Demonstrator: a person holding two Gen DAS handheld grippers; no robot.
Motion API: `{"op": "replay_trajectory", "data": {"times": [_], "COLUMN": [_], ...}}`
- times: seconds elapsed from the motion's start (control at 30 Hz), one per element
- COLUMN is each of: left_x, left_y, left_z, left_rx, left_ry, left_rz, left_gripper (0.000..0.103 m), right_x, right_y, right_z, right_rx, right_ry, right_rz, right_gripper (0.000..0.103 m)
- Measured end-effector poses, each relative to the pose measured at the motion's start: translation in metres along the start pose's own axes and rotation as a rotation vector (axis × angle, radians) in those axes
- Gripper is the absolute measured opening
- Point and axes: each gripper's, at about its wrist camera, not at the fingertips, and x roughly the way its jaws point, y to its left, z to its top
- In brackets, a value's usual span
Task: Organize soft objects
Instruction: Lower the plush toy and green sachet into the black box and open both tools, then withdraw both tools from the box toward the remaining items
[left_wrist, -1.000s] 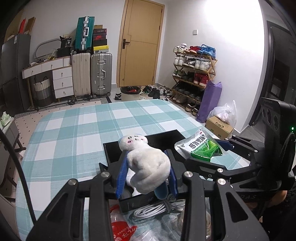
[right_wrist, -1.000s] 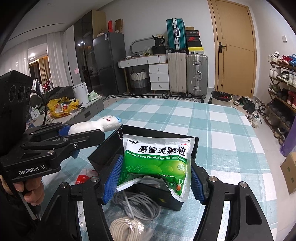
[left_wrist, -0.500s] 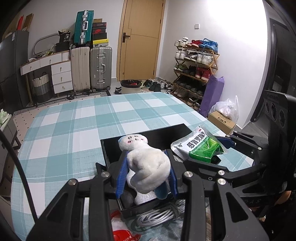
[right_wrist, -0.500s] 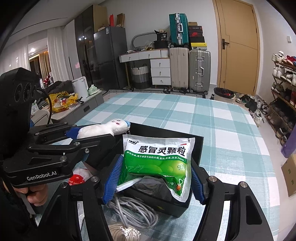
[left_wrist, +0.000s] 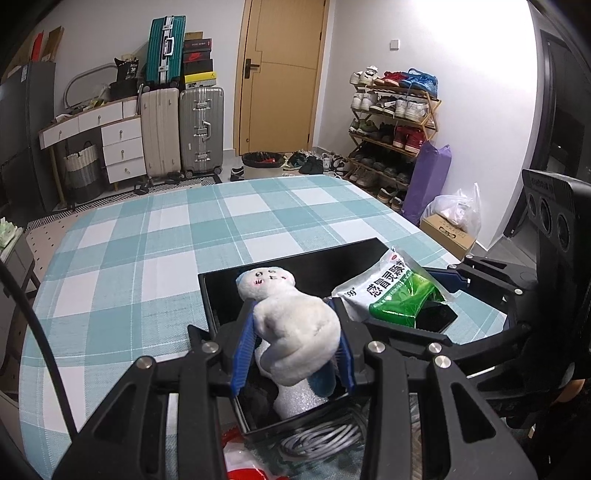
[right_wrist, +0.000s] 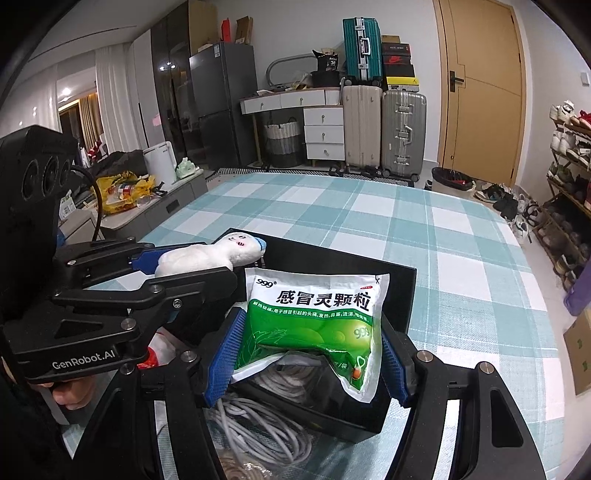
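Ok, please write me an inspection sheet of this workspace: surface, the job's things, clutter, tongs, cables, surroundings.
Surface: table with teal-and-white checked cloth.
Job's things: white plush toy and green-and-white medicine sachet, both held over the open black box.
Clutter: red-and-white packaging at the box's near side.
Tongs: left tongs shut on the plush toy; right tongs shut on the sachet.
Cables: coiled grey cable on the table in front of the box.
Surroundings: suitcases, wooden door, shoe rack, drawers.
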Motion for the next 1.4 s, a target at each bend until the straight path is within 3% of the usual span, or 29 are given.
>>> {"op": "replay_trajectory", "data": {"times": [0.47,0.63,0.7,0.73,0.8,0.87,0.97,1.4], "left_x": [0.015,0.014,0.011,0.009,0.003,-0.003,-0.015,-0.063], "left_y": [0.007,0.008,0.008,0.007,0.006,0.006,0.009,0.01], "left_z": [-0.001,-0.001,-0.001,-0.001,-0.001,-0.002,-0.005,-0.046], "left_rx": [-0.022,-0.034,-0.037,-0.034,-0.03,-0.034,-0.063,-0.084], "left_ry": [0.029,0.047,0.047,0.044,0.032,0.022,-0.006,-0.023], "left_rz": [-0.019,-0.024,-0.033,-0.019,-0.017,-0.013,0.028,0.117], "left_gripper": [0.037,0.043,0.048,0.058,0.063,0.082,0.099,0.103], "right_x": [0.012,0.008,0.002,-0.002,-0.009,-0.016,-0.028,-0.064], "right_y": [-0.003,-0.002,0.0,0.0,0.0,-0.001,-0.001,0.02], "right_z": [0.001,0.0,-0.001,-0.001,-0.002,-0.004,-0.009,-0.051], "right_rx": [-0.018,-0.03,-0.026,-0.025,-0.017,-0.002,0.023,0.07], "right_ry": [0.02,0.008,-0.011,-0.02,-0.024,-0.033,-0.036,-0.022], "right_rz": [0.024,0.002,0.01,0.001,-0.014,-0.011,-0.022,-0.034], "right_gripper": [0.068,0.08,0.09,0.093,0.097,0.1,0.102,0.102]}}
